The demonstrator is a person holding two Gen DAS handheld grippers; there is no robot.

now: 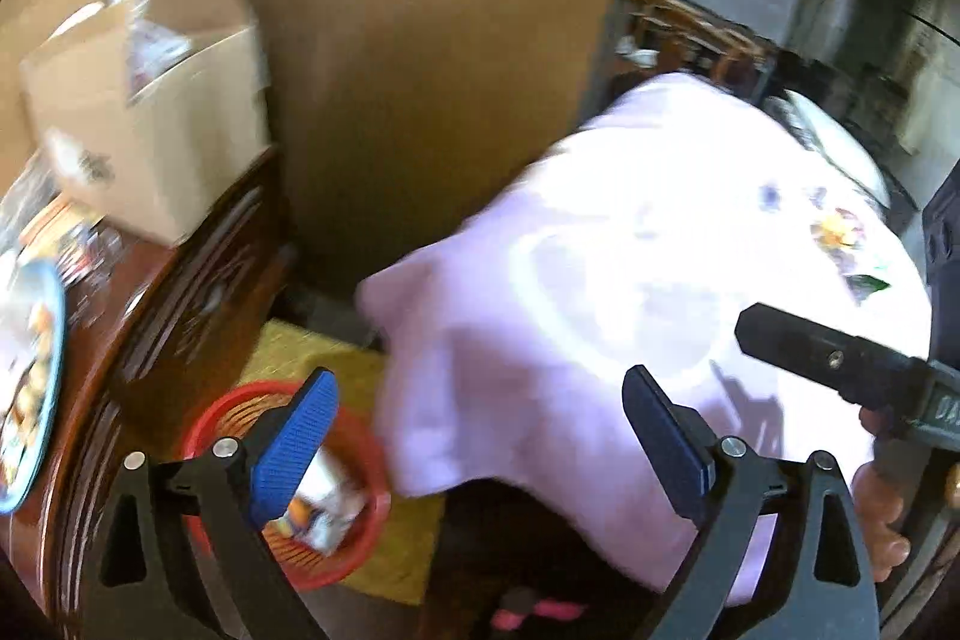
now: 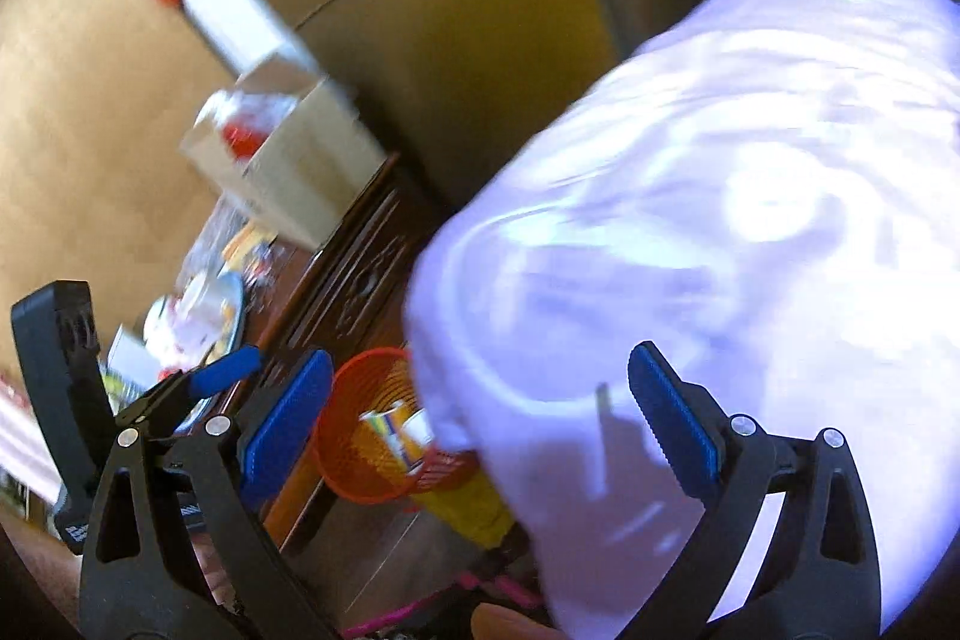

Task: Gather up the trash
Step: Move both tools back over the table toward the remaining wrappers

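Observation:
A red mesh basket (image 1: 240,394) stands on the floor between a wooden table and a bed, with paper cups and wrappers (image 1: 330,502) inside it. My left gripper (image 1: 480,448) hangs above and to the right of the basket, open, with nothing between its pads. The right wrist view shows the same basket (image 2: 345,466) and its trash (image 2: 402,430) lower left of centre. My right gripper (image 2: 483,424) is open and empty over the bed's edge. One blue finger (image 2: 228,370) of the left gripper shows at the left there.
A bed with a pale lilac sheet (image 1: 630,280) fills the right side. At the left, a dark wooden table (image 1: 180,292) carries a plate of scraps (image 1: 30,382), wrappers and a cardboard box (image 1: 150,118). A yellow mat (image 1: 336,358) lies under the basket. A tall cardboard panel (image 1: 420,88) stands behind.

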